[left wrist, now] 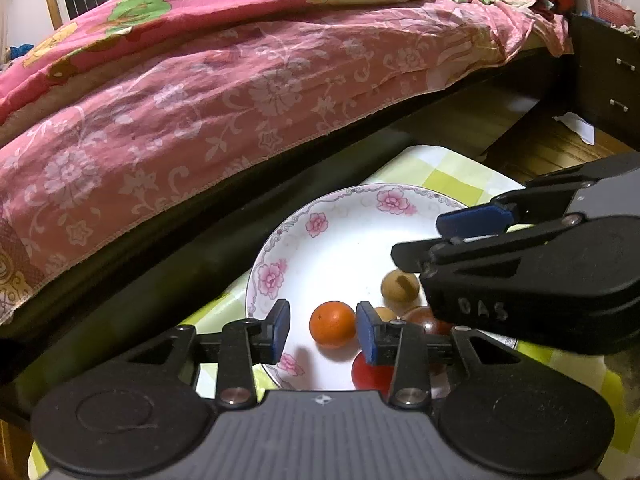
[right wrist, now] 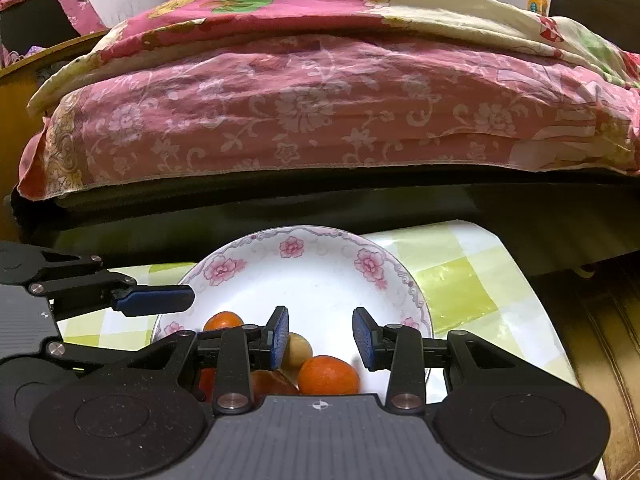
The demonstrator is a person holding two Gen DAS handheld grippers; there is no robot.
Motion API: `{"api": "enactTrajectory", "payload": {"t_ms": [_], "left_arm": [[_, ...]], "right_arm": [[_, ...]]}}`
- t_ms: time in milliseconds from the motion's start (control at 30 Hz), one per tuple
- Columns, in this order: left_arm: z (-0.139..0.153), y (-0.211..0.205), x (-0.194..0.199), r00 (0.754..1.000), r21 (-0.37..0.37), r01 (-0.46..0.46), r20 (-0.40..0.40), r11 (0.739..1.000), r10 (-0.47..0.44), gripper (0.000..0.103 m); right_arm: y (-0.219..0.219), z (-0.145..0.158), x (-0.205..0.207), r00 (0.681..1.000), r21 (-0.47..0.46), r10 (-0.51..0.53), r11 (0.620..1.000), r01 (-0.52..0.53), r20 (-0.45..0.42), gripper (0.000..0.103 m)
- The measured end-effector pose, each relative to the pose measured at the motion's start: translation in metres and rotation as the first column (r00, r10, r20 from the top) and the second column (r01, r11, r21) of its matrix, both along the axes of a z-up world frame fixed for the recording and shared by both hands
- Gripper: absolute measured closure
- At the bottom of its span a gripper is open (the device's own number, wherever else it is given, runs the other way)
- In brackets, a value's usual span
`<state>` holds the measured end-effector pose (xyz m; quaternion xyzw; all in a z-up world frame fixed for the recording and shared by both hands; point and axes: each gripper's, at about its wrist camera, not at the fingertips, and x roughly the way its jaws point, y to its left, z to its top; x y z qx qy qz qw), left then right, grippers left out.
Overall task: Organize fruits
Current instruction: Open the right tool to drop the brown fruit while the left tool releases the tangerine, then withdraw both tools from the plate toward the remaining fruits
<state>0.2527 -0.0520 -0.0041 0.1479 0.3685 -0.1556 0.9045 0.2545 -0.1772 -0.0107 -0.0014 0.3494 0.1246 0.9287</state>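
Note:
A white plate with a pink flower rim [left wrist: 340,236] [right wrist: 320,272] holds several small fruits. In the left wrist view an orange [left wrist: 333,324] rests on the plate between the blue pads of my left gripper [left wrist: 323,332], with a gap at the left pad. Beside it lie a tan round fruit [left wrist: 400,286], a dark red fruit [left wrist: 424,316] and a red one [left wrist: 372,372], partly hidden. My right gripper [left wrist: 424,240] hovers over the plate's right side. In the right wrist view my right gripper [right wrist: 322,338] stands open above a second orange [right wrist: 328,376] and a tan fruit [right wrist: 298,350].
The plate sits on a small table with a yellow-green checked cloth [right wrist: 460,280]. Right behind it runs a dark bed frame [right wrist: 320,204] under a pink floral bedspread [right wrist: 320,112]. A dark cabinet [left wrist: 608,80] and wooden floor [left wrist: 540,148] lie to the right.

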Motion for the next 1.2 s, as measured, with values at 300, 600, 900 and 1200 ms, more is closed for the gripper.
{"api": "enactTrajectory", "payload": {"t_ms": [300, 600, 900, 1200], "left_arm": [[0.016, 0.000, -0.015, 1.000, -0.008, -0.007, 0.025, 1.000, 0.007, 0.058], [0.037, 0.001, -0.036, 0.999, -0.008, -0.009, 0.052, 1.000, 0.010, 0.058], [0.052, 0.013, -0.068, 0.998, -0.034, -0.023, 0.057, 0.999, 0.025, 0.053], [0.055, 0.033, -0.093, 0.998, -0.060, -0.044, 0.041, 0.997, 0.046, 0.053]], "right_arm": [[-0.007, 0.013, -0.010, 0.999, 0.016, -0.041, 0.999, 0.041, 0.025, 0.070], [-0.002, 0.033, -0.031, 0.997, 0.006, -0.053, 0.999, 0.053, 0.050, 0.070], [-0.003, 0.046, -0.061, 0.997, -0.015, -0.064, 0.998, 0.065, 0.054, 0.070], [0.000, 0.045, -0.091, 0.999, -0.051, -0.038, 0.998, 0.039, 0.015, 0.070]]}}
